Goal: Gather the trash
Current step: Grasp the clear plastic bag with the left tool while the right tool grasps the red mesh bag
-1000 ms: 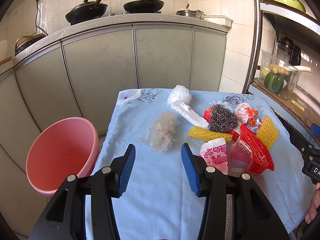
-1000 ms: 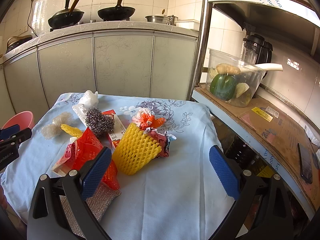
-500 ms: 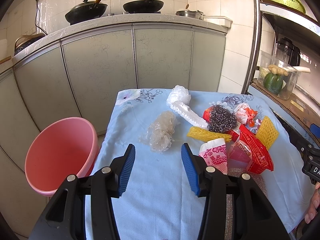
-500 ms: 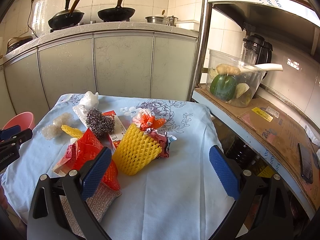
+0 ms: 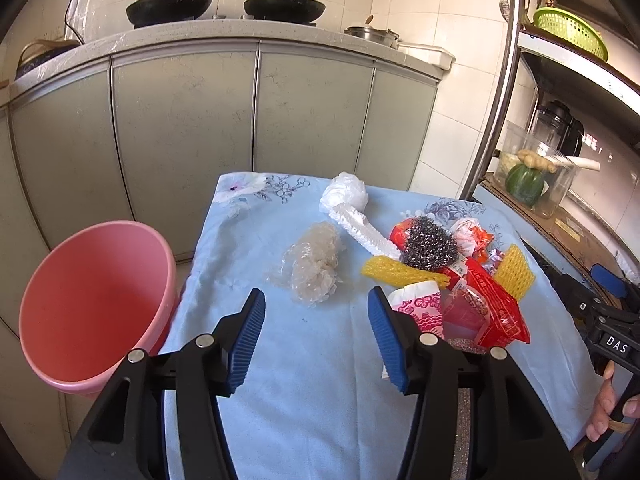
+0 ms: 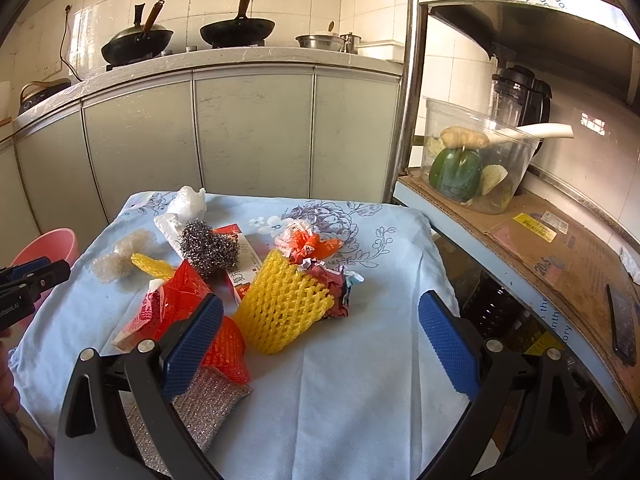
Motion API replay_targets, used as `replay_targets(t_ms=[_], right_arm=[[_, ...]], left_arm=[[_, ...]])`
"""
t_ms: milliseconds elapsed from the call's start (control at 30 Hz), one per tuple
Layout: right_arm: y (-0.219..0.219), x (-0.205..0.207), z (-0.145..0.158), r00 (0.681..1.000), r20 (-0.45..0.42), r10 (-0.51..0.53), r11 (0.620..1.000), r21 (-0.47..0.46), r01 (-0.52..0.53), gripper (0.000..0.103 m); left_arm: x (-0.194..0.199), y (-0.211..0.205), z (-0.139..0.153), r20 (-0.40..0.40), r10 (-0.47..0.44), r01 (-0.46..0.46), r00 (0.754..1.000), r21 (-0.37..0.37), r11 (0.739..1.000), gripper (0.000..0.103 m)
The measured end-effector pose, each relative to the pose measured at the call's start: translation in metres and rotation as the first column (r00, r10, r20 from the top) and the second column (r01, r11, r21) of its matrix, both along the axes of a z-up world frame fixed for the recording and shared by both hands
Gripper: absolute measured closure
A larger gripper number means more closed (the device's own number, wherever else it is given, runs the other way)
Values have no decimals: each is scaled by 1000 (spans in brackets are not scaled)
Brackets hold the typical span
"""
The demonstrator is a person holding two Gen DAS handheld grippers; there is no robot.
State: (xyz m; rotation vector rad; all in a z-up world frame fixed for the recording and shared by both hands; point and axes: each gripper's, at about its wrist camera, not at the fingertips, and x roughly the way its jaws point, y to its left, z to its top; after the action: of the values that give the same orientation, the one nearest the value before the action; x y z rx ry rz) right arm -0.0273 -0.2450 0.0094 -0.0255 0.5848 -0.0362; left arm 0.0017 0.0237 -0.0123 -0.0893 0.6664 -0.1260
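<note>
Clearly the crumpled clear plastic wad lies apart toward the desk's left edge, straight ahead of the left gripper, whose fingers have just been opening with nothing between them. Beyond that edge stands the pink bucket. The right gripper gapes empty over the yellow foam net.

Two black woks sit on the counter far beyond the tongs; a clear tub of vegetables stands on the shelf to their right.
</note>
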Motion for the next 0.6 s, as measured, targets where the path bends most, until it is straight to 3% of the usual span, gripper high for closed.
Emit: replay_targets(t_ms=[400,600], right_arm=[[3,3,-6,997,0,75,996,42,-75,5],[15,3,-8,991,10,131,991,24,-131,13]], left_arm=[[34,-1,-14,-68,-21,23,997,27,999,50],[56,-4,-23,-130,-23,22,991,-7,1000,50]])
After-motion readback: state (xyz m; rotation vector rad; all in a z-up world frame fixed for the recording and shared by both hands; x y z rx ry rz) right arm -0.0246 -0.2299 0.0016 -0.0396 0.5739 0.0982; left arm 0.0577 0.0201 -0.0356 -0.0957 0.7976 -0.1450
